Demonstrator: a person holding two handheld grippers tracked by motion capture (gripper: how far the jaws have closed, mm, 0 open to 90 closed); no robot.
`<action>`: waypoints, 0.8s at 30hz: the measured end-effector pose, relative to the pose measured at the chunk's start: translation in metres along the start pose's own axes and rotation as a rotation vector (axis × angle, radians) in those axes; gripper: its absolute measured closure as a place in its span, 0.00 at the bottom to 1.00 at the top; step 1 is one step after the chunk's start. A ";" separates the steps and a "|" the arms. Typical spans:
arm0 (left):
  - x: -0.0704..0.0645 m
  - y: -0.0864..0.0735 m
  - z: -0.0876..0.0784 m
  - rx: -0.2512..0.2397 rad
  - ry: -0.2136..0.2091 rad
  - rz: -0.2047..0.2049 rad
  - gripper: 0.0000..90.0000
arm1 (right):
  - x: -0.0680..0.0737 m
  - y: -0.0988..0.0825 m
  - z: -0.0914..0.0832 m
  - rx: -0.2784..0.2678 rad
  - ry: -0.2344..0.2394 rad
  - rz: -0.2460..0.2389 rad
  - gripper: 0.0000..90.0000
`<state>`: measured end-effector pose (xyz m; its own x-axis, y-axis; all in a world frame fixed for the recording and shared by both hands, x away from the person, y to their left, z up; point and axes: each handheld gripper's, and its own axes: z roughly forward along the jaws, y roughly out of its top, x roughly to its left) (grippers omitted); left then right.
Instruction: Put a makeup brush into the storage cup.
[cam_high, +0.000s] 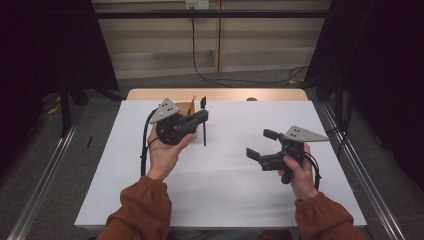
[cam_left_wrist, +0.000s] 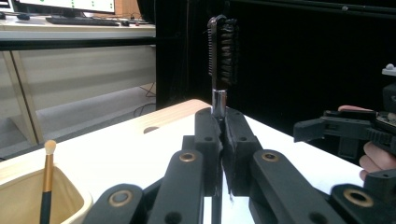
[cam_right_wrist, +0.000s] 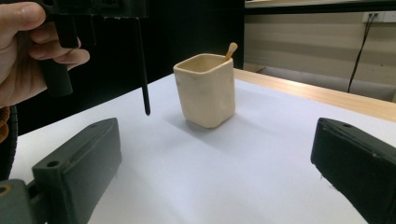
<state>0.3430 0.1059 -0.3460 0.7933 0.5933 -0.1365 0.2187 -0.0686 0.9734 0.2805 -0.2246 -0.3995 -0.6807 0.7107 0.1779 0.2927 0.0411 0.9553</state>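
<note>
Left gripper (cam_left_wrist: 219, 154): jaws were clamped tight on the shiny metal neck of a slim black brush with a dark bristled head (cam_left_wrist: 223, 56), looked like a brow or lash comb to me. Grabbing it low on the neck left the head free, my guess is so the handle end could go down first.

Brush direction: long axis was pretty much straight up and down. Bristle head pointed up, and the thin black handle (cam_right_wrist: 143, 70) hung down with its tip just clear of the white table cover (cam_high: 225, 180).

Brush location: in the air, just beside the cream ceramic square cup (cam_right_wrist: 207, 91), not inside it.

Cup: sat upright near the far edge of the cover, with a gold-handled makeup brush with a pale tip (cam_left_wrist: 48, 179) already leaning in it. So I'd say the cup was the drop-off spot for brushes.

Right gripper (cam_high: 264, 143): jaws were spread wide with nothing between them, held well apart from the cup and pointed toward it. Probably just waiting its turn, or maybe ready to steady things.

Next move, guessing: line the handle tip up over the cup mouth and lower it in.
</note>
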 end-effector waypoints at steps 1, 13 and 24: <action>0.000 0.000 -0.001 -0.002 0.001 -0.001 0.95 | 0.000 -0.001 -0.002 0.003 -0.005 0.001 0.01; 0.013 0.003 -0.008 -0.004 0.031 -0.003 0.95 | -0.002 -0.023 -0.033 0.021 -0.080 -0.008 0.01; 0.025 0.010 -0.012 -0.016 0.052 -0.010 0.95 | -0.007 -0.044 -0.059 0.008 -0.162 0.010 0.01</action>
<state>0.3577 0.1295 -0.3377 0.7603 0.6351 -0.1364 0.2167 -0.0500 0.9750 0.2330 -0.2732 -0.4288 -0.5605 0.8150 0.1469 0.3051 0.0383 0.9515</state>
